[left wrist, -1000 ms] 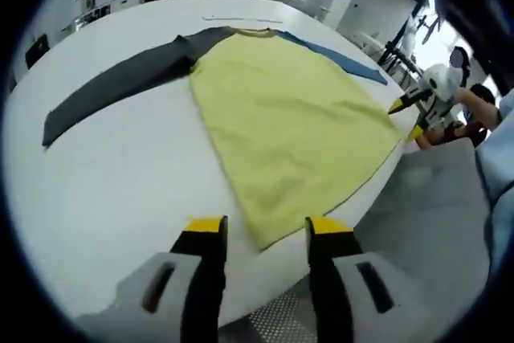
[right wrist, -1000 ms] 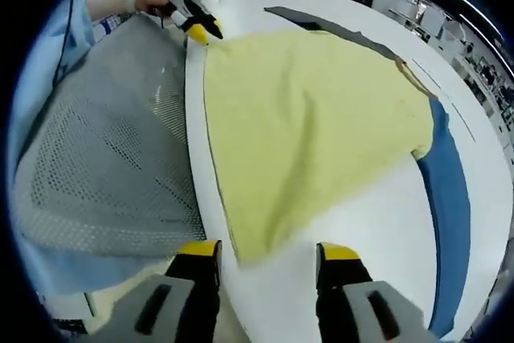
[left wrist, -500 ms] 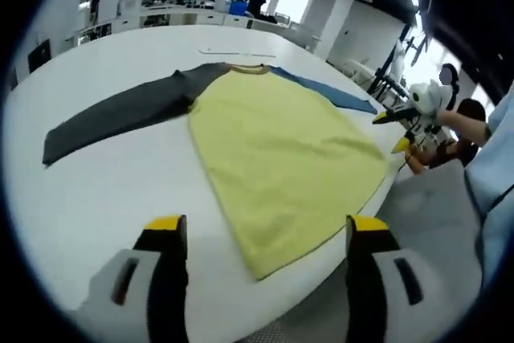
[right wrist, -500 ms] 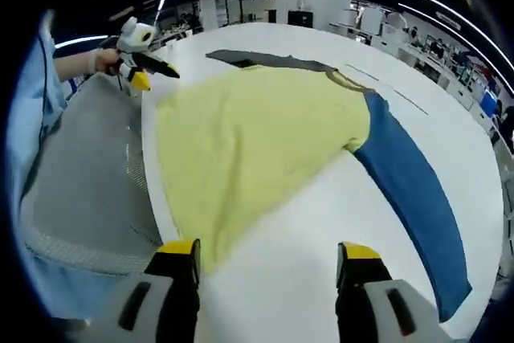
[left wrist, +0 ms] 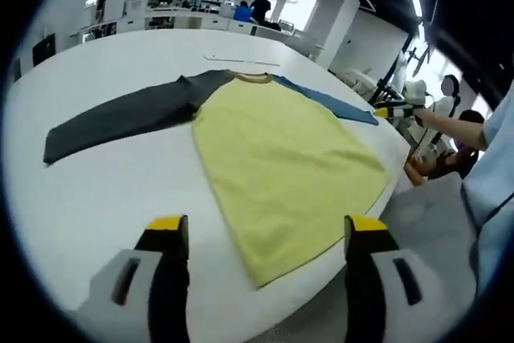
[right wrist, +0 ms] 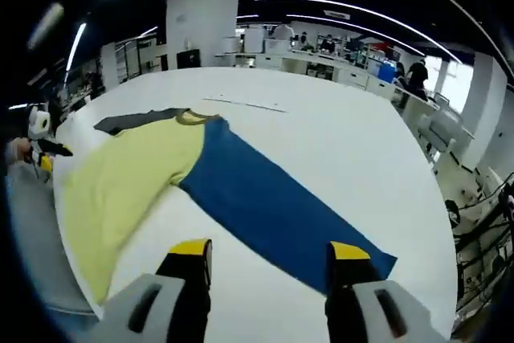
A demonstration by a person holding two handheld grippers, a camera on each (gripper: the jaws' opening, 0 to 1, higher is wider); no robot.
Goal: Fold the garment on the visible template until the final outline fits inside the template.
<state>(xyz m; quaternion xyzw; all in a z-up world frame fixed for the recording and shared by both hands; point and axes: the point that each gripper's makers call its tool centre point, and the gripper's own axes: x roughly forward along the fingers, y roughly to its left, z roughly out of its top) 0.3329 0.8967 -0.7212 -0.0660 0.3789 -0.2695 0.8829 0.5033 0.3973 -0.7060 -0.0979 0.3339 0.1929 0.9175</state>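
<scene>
A long-sleeved shirt lies flat on the round white table (left wrist: 104,190). Its body is yellow (left wrist: 281,162), one sleeve is dark grey (left wrist: 120,114) and the other is blue (left wrist: 329,102). My left gripper (left wrist: 268,225) hovers open above the hem at the near table edge, holding nothing. My right gripper (right wrist: 270,250) stands open just short of the blue sleeve (right wrist: 273,206), with the yellow body (right wrist: 120,182) to its left. Each gripper appears in the other's view: the right gripper (left wrist: 397,108) by the blue cuff, the left gripper (right wrist: 44,149) at the hem.
A thin line (left wrist: 241,60) is marked on the table beyond the collar. A grey mesh surface (left wrist: 434,222) and a person's light blue sleeve (left wrist: 494,158) sit off the table edge. Desks and people stand far behind.
Both grippers' jaws have spread wider than one second ago. The right gripper view has swung from the yellow hem over to the blue sleeve. The shirt lies as before.
</scene>
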